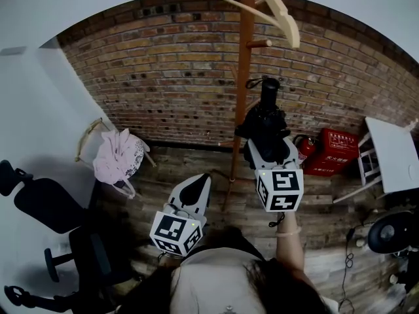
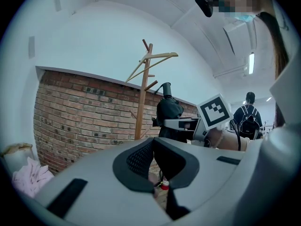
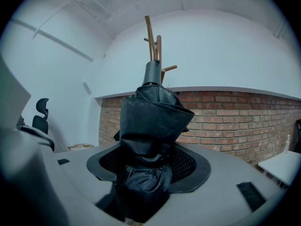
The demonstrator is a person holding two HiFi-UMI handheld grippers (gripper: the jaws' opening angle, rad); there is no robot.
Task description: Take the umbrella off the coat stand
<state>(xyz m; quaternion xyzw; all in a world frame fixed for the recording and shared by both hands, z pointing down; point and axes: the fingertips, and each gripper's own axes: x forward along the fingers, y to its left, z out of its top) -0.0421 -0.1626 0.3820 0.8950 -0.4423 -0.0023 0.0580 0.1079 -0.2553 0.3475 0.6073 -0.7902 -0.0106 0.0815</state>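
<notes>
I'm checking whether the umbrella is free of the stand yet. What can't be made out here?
- Whether the umbrella hangs from the coat stand or is free: too small in the head view; in the right gripper view the umbrella itself covers the contact.
- Umbrella's lower end: buried between the right gripper's jaws.
- Coat stand's top: cut off by the head view's upper edge.

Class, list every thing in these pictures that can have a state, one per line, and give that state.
umbrella: folded, upright, gripped beside the stand's pole.
right gripper: jaws shut on the umbrella.
left gripper: jaws together, empty.
coat stand: upright.
hanger: hung at the stand's top, empty.
pink cloth: crumpled.
</notes>
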